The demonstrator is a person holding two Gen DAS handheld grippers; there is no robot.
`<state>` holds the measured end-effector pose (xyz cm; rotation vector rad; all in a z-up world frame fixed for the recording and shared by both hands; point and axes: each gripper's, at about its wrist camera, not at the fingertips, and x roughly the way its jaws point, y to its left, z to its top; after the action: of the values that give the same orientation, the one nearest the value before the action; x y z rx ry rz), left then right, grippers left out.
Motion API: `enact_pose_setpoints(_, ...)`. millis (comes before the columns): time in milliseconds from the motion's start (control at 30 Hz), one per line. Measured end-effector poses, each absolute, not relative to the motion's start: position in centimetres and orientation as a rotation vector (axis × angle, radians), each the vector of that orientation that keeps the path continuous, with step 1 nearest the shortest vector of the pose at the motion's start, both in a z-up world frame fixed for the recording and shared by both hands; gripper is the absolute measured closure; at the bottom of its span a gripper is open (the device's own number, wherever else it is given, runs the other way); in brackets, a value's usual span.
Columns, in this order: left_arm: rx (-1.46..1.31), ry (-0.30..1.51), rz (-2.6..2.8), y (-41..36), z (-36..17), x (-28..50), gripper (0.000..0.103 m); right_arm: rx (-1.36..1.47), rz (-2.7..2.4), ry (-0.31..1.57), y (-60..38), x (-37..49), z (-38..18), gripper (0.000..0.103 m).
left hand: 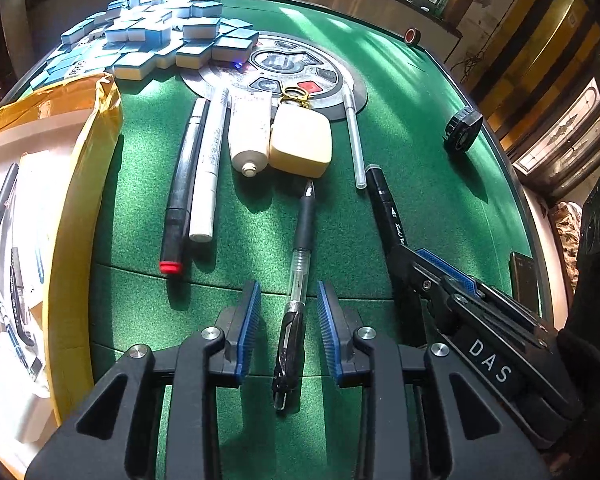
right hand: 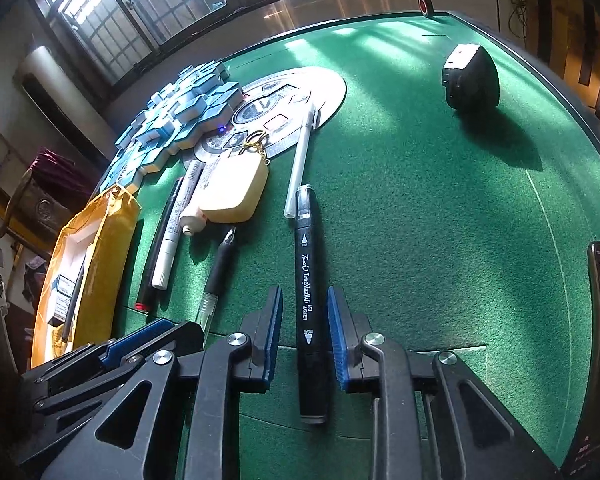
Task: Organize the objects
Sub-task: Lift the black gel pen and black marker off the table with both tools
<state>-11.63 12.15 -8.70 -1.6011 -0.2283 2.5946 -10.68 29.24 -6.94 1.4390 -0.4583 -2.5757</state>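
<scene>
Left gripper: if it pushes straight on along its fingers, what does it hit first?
Probably the clear gel pen, lying on the green felt between the open left gripper pads. Depth is hard to judge.

Harsh window sunlight, perhaps overexposed glare

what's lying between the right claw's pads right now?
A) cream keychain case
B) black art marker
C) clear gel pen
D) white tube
B: in the right wrist view the black art marker lies on the green table between the right claw pads, with a gap on each side; the clear gel pen sits in the left claw.
</scene>
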Motion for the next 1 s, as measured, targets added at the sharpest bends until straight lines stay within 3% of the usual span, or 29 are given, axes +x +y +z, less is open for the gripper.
enact_pose_setpoints(500,-1.565,-0.135,2.64,12.4,-9.5,-12.7,0.08,1.431,-2.623,-0.409,28.6,-10.4,-7.4,0.083)
enact_pose_setpoints(767,-1.544,-0.216,2.628,11.8,-9.5,-12.6,0.081,1.425,-2.625,-0.333,28.3,-10.2,-7.3,0.082)
enact_pose_setpoints(1000,-1.525,-0.167,2.66,12.3,-9.6,-12.4,0.081,1.444,-2.644,-0.279,28.1,-9.7,-7.3,0.09)
